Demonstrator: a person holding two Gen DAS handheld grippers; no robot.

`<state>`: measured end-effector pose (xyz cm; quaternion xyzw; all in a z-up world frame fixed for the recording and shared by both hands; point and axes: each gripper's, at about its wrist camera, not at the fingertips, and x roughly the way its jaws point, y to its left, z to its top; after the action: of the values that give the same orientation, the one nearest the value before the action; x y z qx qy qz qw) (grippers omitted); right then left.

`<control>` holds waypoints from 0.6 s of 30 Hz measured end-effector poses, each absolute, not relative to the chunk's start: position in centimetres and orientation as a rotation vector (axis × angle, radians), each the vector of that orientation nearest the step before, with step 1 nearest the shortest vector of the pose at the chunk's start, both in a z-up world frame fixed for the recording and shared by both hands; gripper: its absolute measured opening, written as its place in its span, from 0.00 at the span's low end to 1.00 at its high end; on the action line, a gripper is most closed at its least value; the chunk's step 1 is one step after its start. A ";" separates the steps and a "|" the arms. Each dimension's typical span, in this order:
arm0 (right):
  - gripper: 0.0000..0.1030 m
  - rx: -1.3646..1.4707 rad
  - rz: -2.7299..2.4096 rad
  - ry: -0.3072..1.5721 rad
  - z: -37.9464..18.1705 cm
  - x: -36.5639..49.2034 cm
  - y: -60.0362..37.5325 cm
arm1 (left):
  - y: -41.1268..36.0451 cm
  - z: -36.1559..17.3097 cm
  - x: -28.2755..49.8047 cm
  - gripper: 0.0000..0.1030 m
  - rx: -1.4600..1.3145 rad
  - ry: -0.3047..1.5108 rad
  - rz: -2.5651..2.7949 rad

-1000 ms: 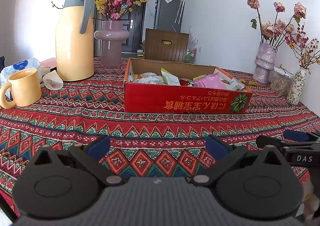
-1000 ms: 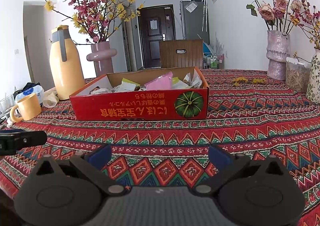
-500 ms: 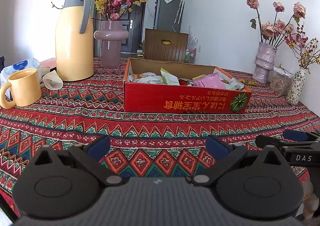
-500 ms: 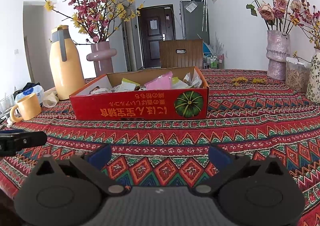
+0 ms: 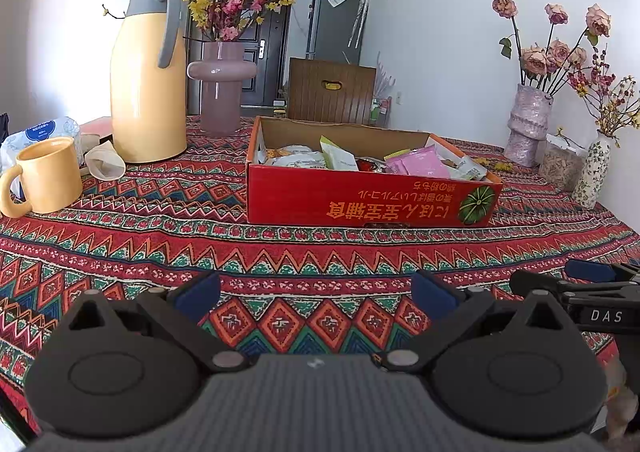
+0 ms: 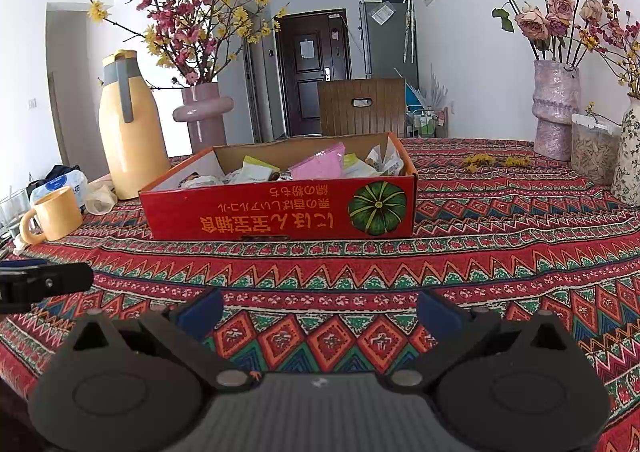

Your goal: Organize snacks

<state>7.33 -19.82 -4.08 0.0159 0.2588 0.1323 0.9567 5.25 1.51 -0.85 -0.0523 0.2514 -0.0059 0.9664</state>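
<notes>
A red cardboard box [image 5: 360, 204] [image 6: 280, 212] with a pumpkin picture stands on the patterned tablecloth ahead of both grippers. It holds several snack packets, among them a pink one [image 5: 420, 166] [image 6: 320, 166] and a pale green one [image 5: 336, 156]. My left gripper [image 5: 316, 294] is open and empty, low over the cloth well short of the box. My right gripper [image 6: 320, 304] is open and empty, likewise short of the box. The right gripper shows at the right edge of the left wrist view [image 5: 580, 284]; the left gripper's finger shows at the left edge of the right wrist view [image 6: 44, 284].
A yellow thermos jug [image 5: 146, 80], a mauve vase of blossoms [image 5: 220, 88] and a yellow mug [image 5: 46, 176] stand left of the box. Vases of dried roses [image 6: 556, 108] and a lidded jar [image 6: 592, 148] stand at the right. A wooden chair back [image 6: 362, 108] is behind.
</notes>
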 end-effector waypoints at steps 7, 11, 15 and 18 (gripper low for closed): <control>1.00 0.032 0.268 0.525 -4.1 7.3 -19.8 | 1.2 -0.9 5.3 1.00 -0.103 0.507 -0.016; 1.00 0.032 0.269 0.525 -4.1 7.3 -19.8 | 1.1 -0.9 5.2 1.00 -0.101 0.504 -0.019; 1.00 0.032 0.269 0.526 -4.1 7.3 -19.8 | 1.2 -0.9 5.1 1.00 -0.103 0.504 -0.023; 1.00 0.032 0.268 0.526 -4.0 7.3 -19.8 | 1.4 -0.8 5.0 1.00 -0.100 0.490 -0.026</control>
<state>7.33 -19.82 -4.05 0.0159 0.2591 0.1323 0.9566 5.04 1.36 -0.85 -0.0495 0.2424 -0.0127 0.9688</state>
